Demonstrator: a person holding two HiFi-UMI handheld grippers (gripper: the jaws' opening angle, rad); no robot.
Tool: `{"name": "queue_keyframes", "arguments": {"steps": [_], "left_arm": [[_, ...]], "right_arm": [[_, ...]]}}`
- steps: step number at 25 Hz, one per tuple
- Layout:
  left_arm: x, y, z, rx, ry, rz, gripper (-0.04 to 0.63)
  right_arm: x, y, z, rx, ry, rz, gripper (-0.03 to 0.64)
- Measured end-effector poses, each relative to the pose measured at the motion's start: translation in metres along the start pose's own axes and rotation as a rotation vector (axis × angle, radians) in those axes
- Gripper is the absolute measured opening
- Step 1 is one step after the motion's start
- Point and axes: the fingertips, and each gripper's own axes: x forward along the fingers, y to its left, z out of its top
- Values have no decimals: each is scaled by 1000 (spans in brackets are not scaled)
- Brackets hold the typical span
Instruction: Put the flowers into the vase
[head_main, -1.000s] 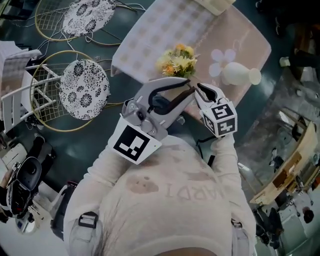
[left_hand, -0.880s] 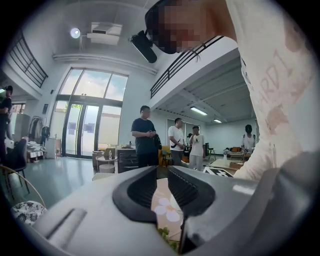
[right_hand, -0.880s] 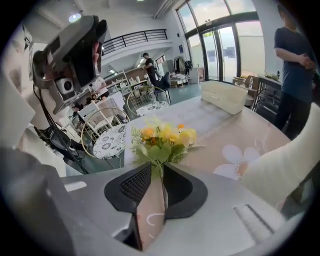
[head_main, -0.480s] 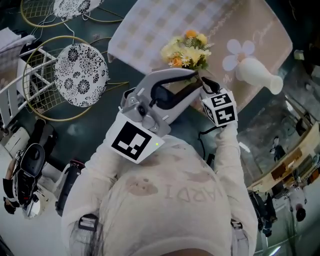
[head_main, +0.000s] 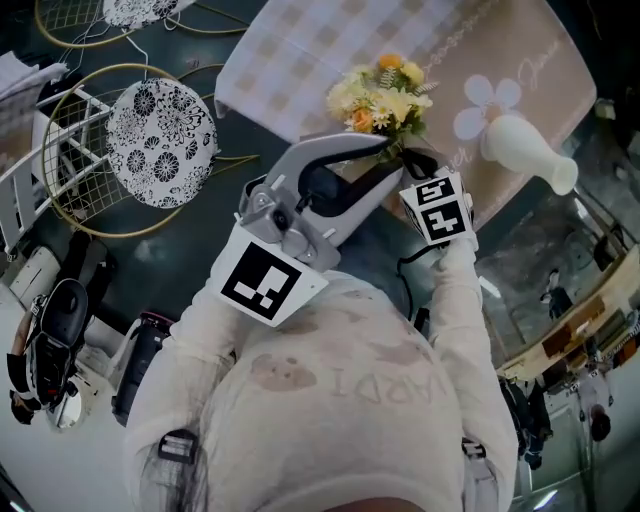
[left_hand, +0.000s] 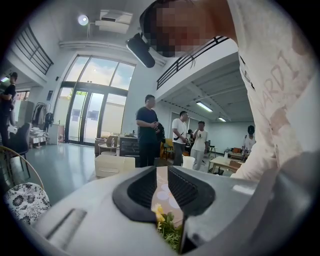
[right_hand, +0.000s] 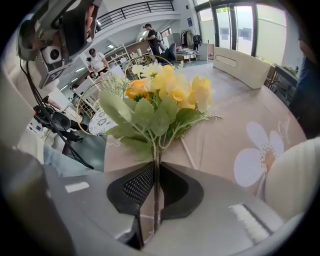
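Note:
A small bunch of yellow and orange flowers with green leaves stands upright above the cloth. My right gripper is shut on its thin stem, seen between the pads in the right gripper view, with the blooms just above the jaws. The white vase lies on its side on the beige cloth, right of the flowers; its body fills the right edge of the right gripper view. My left gripper reaches in from the left, its tips close to the stem. Its jaws stand a narrow gap apart, holding nothing.
A checked and beige tablecloth covers the table. Gold wire chairs with black-and-white patterned cushions stand at the left, beside a white rack. Dark equipment lies on the floor. Several people stand far off in the hall.
The head view has shifted, so flowers and vase sit further right and higher. The right gripper has kept hold of the stem and edged forward a little. The left gripper stays beside it.

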Motion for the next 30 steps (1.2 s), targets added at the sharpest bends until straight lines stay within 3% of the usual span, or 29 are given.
{"name": "queue_keyframes", "arguments": {"steps": [5,9,15,21,26,30], "left_arm": [[-3,-5,3,5,2,-4,71],[-7,-15,15,19,-5,-21,71],[-6,-40,28,61,-4,-72,63],[4,-62,49,147,-36,-149,61],[13,-83,68,182,-51,-204,61],[23,-100,78,205,-66,-263,61]], "right_arm": [[-4,2,4,11,-19,0,49],[-31,7,25,34,-123,-19,48],[-98,-2,80,37,-397,-91,48],[-201,-18,134,36,-740,-217,49],[-288,-13,141,35,-991,-261,49],[-337,-15,124,77,-1132,-325,49]]}}
